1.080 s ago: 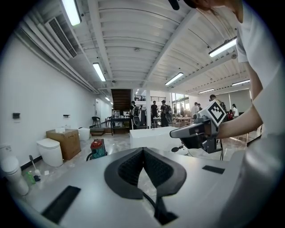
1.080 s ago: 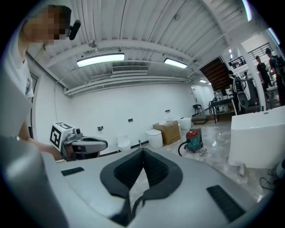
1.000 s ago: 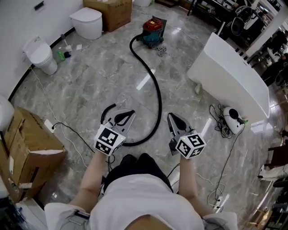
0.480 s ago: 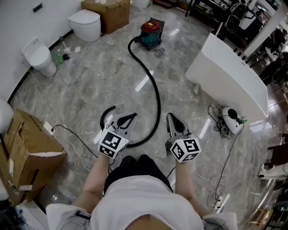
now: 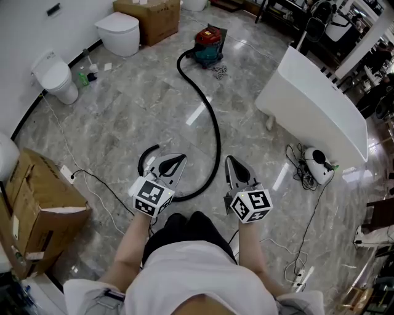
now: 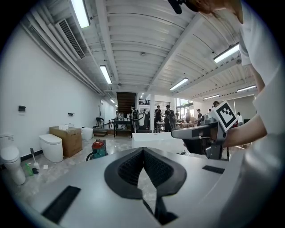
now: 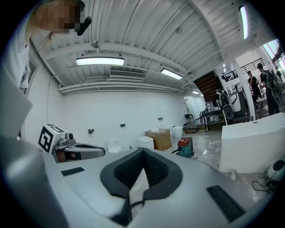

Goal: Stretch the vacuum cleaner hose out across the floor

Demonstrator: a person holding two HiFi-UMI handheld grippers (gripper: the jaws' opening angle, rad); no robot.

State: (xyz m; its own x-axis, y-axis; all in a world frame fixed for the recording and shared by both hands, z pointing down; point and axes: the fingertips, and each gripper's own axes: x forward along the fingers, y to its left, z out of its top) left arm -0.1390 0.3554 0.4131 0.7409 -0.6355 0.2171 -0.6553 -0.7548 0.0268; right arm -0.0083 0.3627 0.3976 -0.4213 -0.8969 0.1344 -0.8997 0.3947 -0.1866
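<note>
A red and teal vacuum cleaner (image 5: 207, 43) stands far across the marble floor. Its black hose (image 5: 215, 132) curves from it toward me, loops under my hands and hooks back up at the left by the left gripper. Both grippers hang above the floor in front of my body, shut and holding nothing. My left gripper (image 5: 179, 155) is over the hose's hooked end, and my right gripper (image 5: 229, 158) is just right of the hose's curve. The vacuum cleaner (image 6: 99, 148) shows past the left gripper (image 6: 143, 149), and the vacuum cleaner (image 7: 185, 146) shows past the right gripper (image 7: 143, 150).
A white bathtub (image 5: 311, 104) stands to the right, with a small white appliance (image 5: 320, 163) and tangled cords beside it. Two toilets (image 5: 119, 31) (image 5: 55, 75) line the left wall. Cardboard boxes (image 5: 37, 209) (image 5: 151, 15) sit near left and far. A thin cable (image 5: 92, 178) crosses the floor.
Both grippers have drifted slightly back toward my body, the right one also a little leftward. The hose and the vacuum cleaner lie as before.
</note>
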